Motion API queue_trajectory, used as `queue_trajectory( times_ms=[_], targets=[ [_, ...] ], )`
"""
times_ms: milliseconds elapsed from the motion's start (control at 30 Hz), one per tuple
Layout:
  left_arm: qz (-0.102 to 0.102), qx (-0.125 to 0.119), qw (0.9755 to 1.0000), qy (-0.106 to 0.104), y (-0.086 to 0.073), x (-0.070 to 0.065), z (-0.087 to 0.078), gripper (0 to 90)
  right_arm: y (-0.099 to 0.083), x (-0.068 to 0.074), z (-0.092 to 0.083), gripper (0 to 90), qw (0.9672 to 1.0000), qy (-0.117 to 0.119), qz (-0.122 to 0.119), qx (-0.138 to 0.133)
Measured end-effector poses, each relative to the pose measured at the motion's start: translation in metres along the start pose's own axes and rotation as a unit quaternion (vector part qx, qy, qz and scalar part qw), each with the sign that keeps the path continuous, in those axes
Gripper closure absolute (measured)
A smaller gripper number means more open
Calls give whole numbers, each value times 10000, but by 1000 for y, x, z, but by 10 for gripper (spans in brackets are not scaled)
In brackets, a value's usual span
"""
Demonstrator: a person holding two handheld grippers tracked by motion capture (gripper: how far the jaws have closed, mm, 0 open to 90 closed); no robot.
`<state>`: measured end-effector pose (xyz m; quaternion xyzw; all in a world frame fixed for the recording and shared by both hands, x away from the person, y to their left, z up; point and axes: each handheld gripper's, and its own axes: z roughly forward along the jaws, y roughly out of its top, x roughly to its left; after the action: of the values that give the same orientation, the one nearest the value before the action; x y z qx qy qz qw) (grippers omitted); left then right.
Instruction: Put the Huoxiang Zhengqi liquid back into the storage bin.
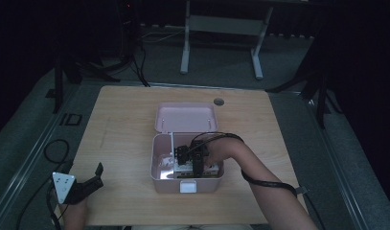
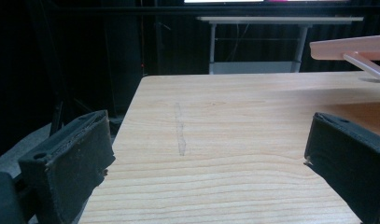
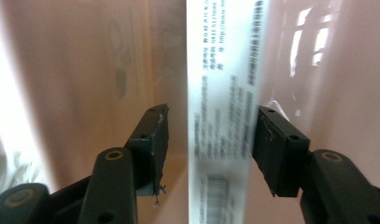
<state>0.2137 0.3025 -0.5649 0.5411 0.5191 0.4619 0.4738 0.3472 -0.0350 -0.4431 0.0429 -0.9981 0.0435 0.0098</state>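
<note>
**Printed white box standing between parted jaws inside the pink bin**

Standing upright inside the pink storage bin (image 1: 159, 165): a narrow white box (image 3: 222, 116), printed with small dark text and a barcode near its lower end. Sitting between the two black jaws of the right gripper (image 3: 208, 149), with a clear gap on the left pad's side and the right pad just beside or perhaps touching the box's edge; hard telling which. Jaws spread partway, not pressing on the box. Reaching down into the bin from the person's right forearm (image 1: 264, 187), as seen from above, with white contents (image 1: 185, 167) lying under the gripper (image 1: 192, 153). Lying flat behind the bin: its hinged pink lid (image 1: 185, 117). Carrying all this: the wooden counter (image 1: 120, 124). Hovering near the counter's front left corner, well apart from the bin: the left gripper (image 1: 89, 184), jaws spread wide, nothing between them, bare wood (image 2: 215, 154) ahead of its pads.
</note>
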Motion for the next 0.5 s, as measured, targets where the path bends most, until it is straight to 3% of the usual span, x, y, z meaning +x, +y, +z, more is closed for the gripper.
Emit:
queue_trajectory(
  times_ms=[167, 333, 467, 500],
  targets=[
    [4, 1, 10000, 0, 0, 0, 0, 11, -12, 0, -33, 453, 9991, -183, 69, -365],
    [1, 6, 10000, 1, 0, 0, 0, 11, -27, 0, -50, 425, 9975, -249, 96, -648],
    [3, 0, 10000, -4, 0, 0, 0, 11, -43, -2, -64, 337, 9952, -322, 207, -906],
    [3, -1, 10000, -4, 0, 0, 0, 11, -54, -4, -70, 280, 9923, -335, 302, -1154]
  ],
)
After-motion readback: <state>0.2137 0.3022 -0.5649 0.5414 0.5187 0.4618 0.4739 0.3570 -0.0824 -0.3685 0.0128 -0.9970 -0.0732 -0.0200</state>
